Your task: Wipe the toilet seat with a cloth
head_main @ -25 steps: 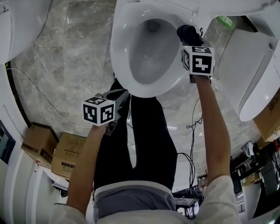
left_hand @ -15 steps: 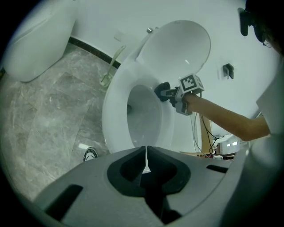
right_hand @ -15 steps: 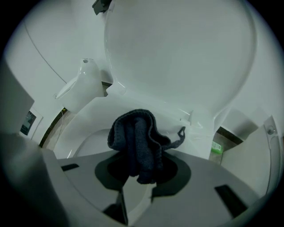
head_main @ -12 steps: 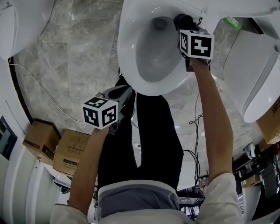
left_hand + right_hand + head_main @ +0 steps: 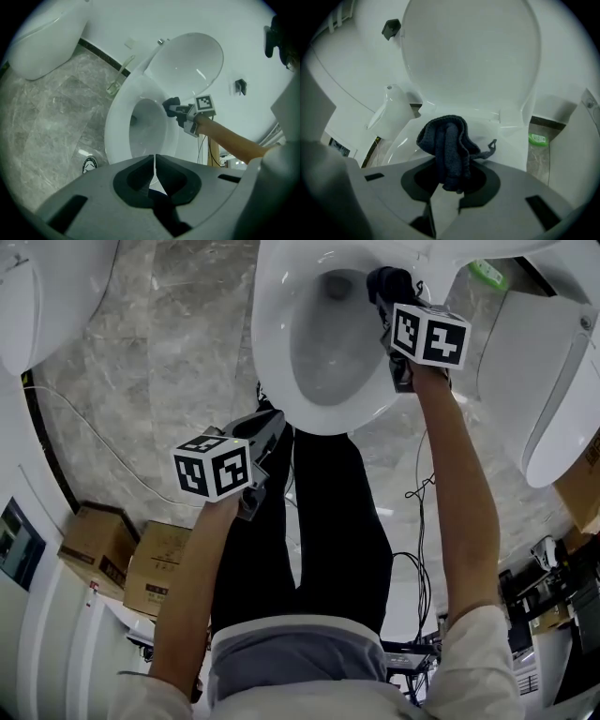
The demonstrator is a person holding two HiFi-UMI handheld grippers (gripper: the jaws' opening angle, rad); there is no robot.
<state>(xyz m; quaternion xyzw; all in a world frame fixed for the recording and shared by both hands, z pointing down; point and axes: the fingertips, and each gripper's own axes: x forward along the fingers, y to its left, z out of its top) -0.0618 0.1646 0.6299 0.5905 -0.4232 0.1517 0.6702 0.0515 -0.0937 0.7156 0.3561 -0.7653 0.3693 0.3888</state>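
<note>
Compared with a second ago, the right gripper (image 5: pixel 392 298) is sitting further back along the toilet seat (image 5: pixel 270 352), closer to the hinge end, while the left gripper (image 5: pixel 265 430) is hanging in much the same spot. Nearest the person, that left gripper is hovering in front of the bowl's front edge, above the dark trousers, its jaws pressed together with nothing between them (image 5: pixel 153 165). Further out, the right gripper's jaws are clamping a bunched dark blue cloth (image 5: pixel 446 140), which is bulging out past the fingertips (image 5: pixel 447 180). In the head view the cloth (image 5: pixel 387 281) is lying against the right rear part of the seat, at the inner edge of the rim. Behind it the toilet lid (image 5: pixel 468 51) is standing raised. Grey marble floor (image 5: pixel 159 362) is surrounding the bowl.
</note>
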